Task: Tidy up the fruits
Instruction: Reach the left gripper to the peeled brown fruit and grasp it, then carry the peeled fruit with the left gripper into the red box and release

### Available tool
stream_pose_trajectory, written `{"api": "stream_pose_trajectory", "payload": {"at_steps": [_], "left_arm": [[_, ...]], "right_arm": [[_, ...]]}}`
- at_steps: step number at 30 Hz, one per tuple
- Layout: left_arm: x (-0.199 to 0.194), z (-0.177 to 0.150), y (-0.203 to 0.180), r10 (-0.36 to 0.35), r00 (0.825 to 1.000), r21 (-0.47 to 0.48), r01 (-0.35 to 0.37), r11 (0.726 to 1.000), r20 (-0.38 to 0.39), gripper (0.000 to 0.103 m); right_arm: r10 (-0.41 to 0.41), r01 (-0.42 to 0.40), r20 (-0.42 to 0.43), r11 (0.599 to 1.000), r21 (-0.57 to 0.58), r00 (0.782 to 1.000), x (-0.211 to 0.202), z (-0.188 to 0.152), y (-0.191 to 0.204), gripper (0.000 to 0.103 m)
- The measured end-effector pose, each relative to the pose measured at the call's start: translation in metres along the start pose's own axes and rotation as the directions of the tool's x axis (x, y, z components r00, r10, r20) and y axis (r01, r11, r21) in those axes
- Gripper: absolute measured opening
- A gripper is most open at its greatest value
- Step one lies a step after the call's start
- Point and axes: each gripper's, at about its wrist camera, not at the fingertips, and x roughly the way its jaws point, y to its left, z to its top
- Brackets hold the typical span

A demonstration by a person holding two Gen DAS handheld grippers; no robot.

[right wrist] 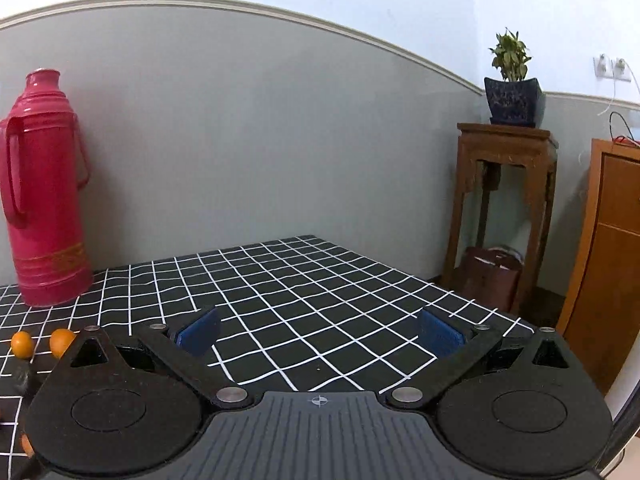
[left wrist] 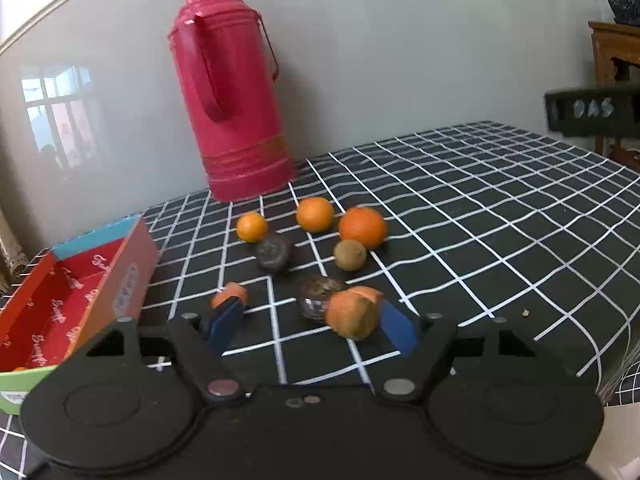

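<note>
Several fruits lie on the checked tablecloth (left wrist: 480, 208) in the left wrist view: three oranges (left wrist: 315, 214), a brownish-green fruit (left wrist: 350, 255) and two dark round fruits (left wrist: 274, 252). My left gripper (left wrist: 302, 304) is low over the cloth. A dull orange fruit (left wrist: 354, 316) sits between its fingers, against the right blue pad (left wrist: 396, 326); the left pad (left wrist: 226, 318) stands well clear of it. My right gripper (right wrist: 320, 332) is open over bare cloth with nothing between its pads. Two small oranges (right wrist: 62, 342) show at that view's left edge.
An open red box (left wrist: 60, 304) stands at the left, with a green rim (left wrist: 20, 384) in front of it. A tall pink thermos (left wrist: 232, 96) stands against the wall. Beyond the table's right edge are a wooden plant stand (right wrist: 504, 200) and a cabinet (right wrist: 612, 260).
</note>
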Motion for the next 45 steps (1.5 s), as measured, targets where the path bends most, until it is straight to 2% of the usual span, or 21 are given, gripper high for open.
{"api": "stream_pose_trajectory", "payload": {"at_steps": [1,5,8,10,11,18,22,26,28,30,33,36,38,43,45], "left_arm": [[0.004,0.001,-0.001,-0.002,1.0,0.0,0.002,1.0,-0.007,0.068],[0.016,-0.001,-0.009,-0.034,0.998,-0.019,0.033,0.999,-0.05,0.052],[0.023,0.0,-0.012,-0.033,0.998,-0.029,0.032,0.999,-0.054,0.049],[0.022,0.0,-0.014,-0.037,0.998,-0.032,0.036,0.999,-0.046,0.039],[0.02,-0.001,-0.015,-0.04,0.998,-0.035,0.038,0.999,-0.043,0.027],[0.016,0.0,-0.015,-0.019,0.999,-0.03,0.019,0.999,-0.027,0.026],[0.0,0.005,-0.005,0.047,0.998,-0.028,-0.046,0.999,0.042,0.026],[-0.012,0.012,0.027,0.164,0.982,-0.085,-0.156,0.984,0.091,0.026],[-0.016,0.015,0.052,0.229,0.969,-0.138,-0.216,0.967,0.09,0.026],[-0.017,0.017,0.079,0.309,0.948,-0.183,-0.292,0.939,0.071,0.026],[-0.009,0.017,0.117,0.386,0.923,-0.246,-0.376,0.893,-0.009,0.027],[-0.001,0.013,0.148,0.433,0.896,-0.275,-0.442,0.854,-0.095,0.027],[0.004,0.009,0.164,0.449,0.88,-0.284,-0.475,0.833,-0.154,0.027],[0.01,-0.005,0.192,0.448,0.85,-0.288,-0.518,0.805,-0.277,0.03],[0.001,-0.009,0.194,0.445,0.848,-0.295,-0.521,0.801,-0.288,0.039]], "right_arm": [[0.003,-0.003,0.001,1.0,0.003,1.0,0.0,0.001,-0.003,0.103],[0.01,-0.01,-0.006,1.0,0.018,1.0,0.002,0.003,-0.01,0.103],[0.023,-0.023,-0.017,0.999,0.031,1.0,0.005,0.005,-0.015,0.103],[0.031,-0.03,-0.023,0.999,0.033,0.999,0.005,0.005,-0.017,0.103],[0.031,-0.03,-0.023,0.999,0.035,0.999,0.005,0.005,-0.017,0.103],[0.048,-0.047,-0.024,0.998,0.045,0.999,0.005,0.006,-0.016,0.103],[0.079,-0.078,-0.038,0.996,0.036,0.996,0.006,0.006,-0.009,0.103],[0.12,-0.12,-0.044,0.993,0.024,0.992,0.004,0.006,0.001,0.103],[0.138,-0.137,-0.047,0.99,0.015,0.989,0.003,0.005,0.007,0.103],[0.158,-0.157,-0.052,0.988,0.009,0.986,0.002,0.003,0.014,0.103],[0.2,-0.201,-0.066,0.98,0.001,0.977,0.001,0.001,0.025,0.103],[0.267,-0.268,-0.1,0.964,0.006,0.959,0.002,-0.001,0.036,0.103],[0.324,-0.325,-0.136,0.946,0.014,0.936,0.004,-0.004,0.045,0.103],[0.454,-0.459,-0.234,0.888,0.035,0.86,0.008,-0.014,0.075,0.103],[0.502,-0.507,-0.258,0.86,0.05,0.826,0.009,-0.02,0.086,0.103]]}}
